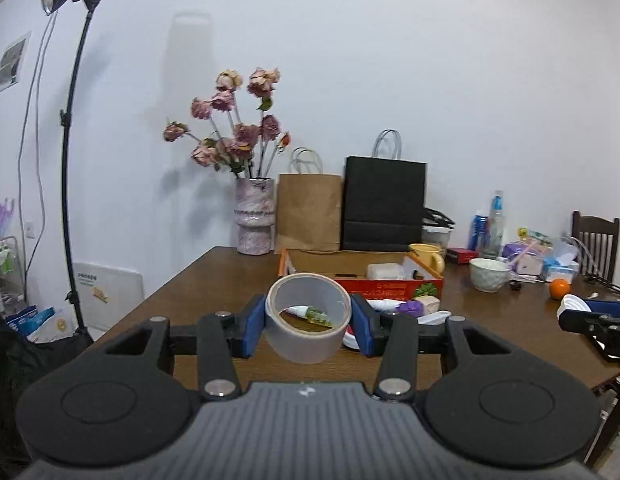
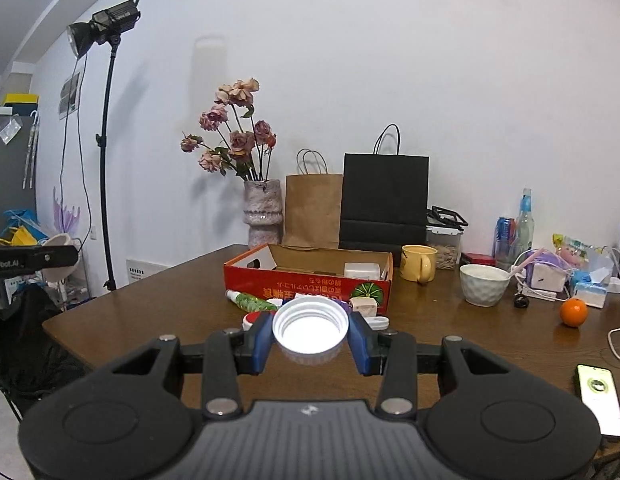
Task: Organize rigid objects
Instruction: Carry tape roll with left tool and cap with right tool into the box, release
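Observation:
My left gripper [image 1: 308, 322] is shut on a grey roll of tape [image 1: 308, 336], held above the brown table with its hole facing me. In the right wrist view my right gripper [image 2: 310, 330] is shut on a white screw lid [image 2: 310, 330], its open side toward the camera. An orange cardboard box [image 2: 310, 286] lies ahead on the table with a white block [image 2: 362, 270] inside. In front of the box lie a green-and-white tube [image 2: 248, 301], a purple piece [image 1: 410, 307], a cream cube [image 2: 364, 305] and a red-and-white lid [image 2: 252, 319]. The right gripper with its lid shows at the right edge of the left wrist view [image 1: 578, 310].
Behind the box stand a vase of dried flowers [image 2: 264, 220], a brown bag [image 2: 314, 210] and a black bag [image 2: 384, 200]. To the right are a yellow mug [image 2: 418, 268], a white bowl [image 2: 484, 284], an orange [image 2: 573, 312], bottles and a phone [image 2: 600, 398]. A light stand [image 2: 106, 160] rises at left.

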Demonstrator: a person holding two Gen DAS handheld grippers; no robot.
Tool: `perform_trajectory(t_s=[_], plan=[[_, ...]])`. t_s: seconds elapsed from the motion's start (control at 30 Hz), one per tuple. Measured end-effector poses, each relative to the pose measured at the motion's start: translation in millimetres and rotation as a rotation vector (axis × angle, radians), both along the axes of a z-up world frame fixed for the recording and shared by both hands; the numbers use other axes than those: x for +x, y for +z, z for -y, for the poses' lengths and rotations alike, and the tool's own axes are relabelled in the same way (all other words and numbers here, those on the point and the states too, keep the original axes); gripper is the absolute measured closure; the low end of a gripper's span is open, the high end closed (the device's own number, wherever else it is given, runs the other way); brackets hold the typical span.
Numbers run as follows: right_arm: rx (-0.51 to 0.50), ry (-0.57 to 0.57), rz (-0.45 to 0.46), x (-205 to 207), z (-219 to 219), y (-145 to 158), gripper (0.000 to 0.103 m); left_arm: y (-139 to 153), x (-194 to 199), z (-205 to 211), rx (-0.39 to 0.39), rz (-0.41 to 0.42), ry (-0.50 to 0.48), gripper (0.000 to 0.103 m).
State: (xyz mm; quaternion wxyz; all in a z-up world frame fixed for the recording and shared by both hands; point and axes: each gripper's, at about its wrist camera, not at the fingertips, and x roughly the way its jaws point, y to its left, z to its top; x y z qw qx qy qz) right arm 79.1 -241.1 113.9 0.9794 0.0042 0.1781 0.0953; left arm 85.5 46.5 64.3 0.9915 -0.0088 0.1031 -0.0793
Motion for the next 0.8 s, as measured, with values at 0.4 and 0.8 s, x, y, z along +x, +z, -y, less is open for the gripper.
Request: perform_trajectory(t_s=[0.4, 0.8], plan=[[0.049, -0.010, -0.050, 28, 1, -21, 0.063, -16, 30, 6, -0.006, -0.085, -0.021, 0.058], [0.069, 0.042, -0.052, 142, 6, -14, 0.063, 0, 137, 7, -0.023, -0.079, -0.042, 0.058]])
